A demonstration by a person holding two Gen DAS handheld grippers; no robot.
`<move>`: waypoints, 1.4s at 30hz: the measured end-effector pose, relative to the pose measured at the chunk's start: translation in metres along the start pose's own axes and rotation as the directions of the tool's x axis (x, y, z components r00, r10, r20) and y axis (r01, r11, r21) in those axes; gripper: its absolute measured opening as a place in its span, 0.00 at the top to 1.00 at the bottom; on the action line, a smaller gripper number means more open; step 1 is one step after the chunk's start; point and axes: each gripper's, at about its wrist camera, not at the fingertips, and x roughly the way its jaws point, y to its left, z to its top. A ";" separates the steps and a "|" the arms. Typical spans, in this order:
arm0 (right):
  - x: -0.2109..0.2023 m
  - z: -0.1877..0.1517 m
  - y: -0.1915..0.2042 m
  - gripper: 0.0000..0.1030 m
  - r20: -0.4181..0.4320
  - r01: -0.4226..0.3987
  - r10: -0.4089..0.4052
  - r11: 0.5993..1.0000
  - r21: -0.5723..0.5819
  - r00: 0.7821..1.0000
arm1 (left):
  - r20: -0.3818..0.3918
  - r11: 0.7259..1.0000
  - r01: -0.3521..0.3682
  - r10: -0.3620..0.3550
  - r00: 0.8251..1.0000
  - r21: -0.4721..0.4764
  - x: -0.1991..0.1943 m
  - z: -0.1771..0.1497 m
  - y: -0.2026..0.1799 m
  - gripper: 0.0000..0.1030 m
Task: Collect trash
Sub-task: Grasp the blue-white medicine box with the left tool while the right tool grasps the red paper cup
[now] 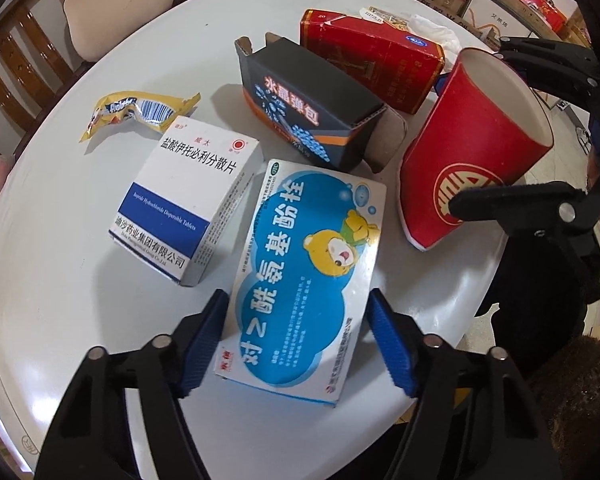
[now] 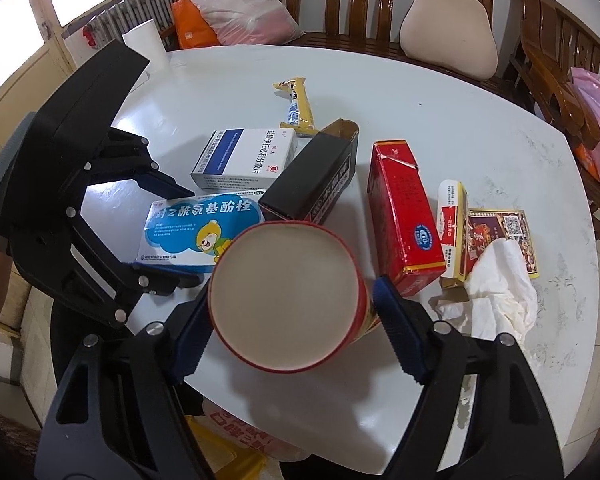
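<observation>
A blue medicine box with a cartoon bear [image 1: 300, 276] lies on the white round table [image 1: 52, 280]. My left gripper [image 1: 296, 344] is open with its blue pads on either side of the box's near end; it also shows in the right wrist view [image 2: 188, 232]. My right gripper [image 2: 288, 332] straddles a red paper cup [image 2: 284, 300], pads close to its sides; the cup stands tilted in the left wrist view [image 1: 472, 152]. Other trash: white and blue box [image 1: 188, 200], black box [image 1: 308, 108], red carton [image 1: 372, 60], yellow wrapper [image 1: 140, 112], crumpled tissue [image 2: 500, 284].
Small flat boxes [image 2: 496, 236] lie beside the tissue at the table's right. Wooden chairs with a beige cushion [image 2: 448, 32] stand behind the table. Plastic bags [image 2: 240, 8] sit on the bench. A bag shows under the table's near edge [image 2: 236, 440].
</observation>
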 end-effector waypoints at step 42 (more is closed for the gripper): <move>-0.055 -0.016 0.022 0.30 0.097 0.127 -0.125 0.992 -0.018 0.987 | 0.038 0.970 -0.131 0.142 0.989 -0.206 -0.058 -0.041 -0.030 0.39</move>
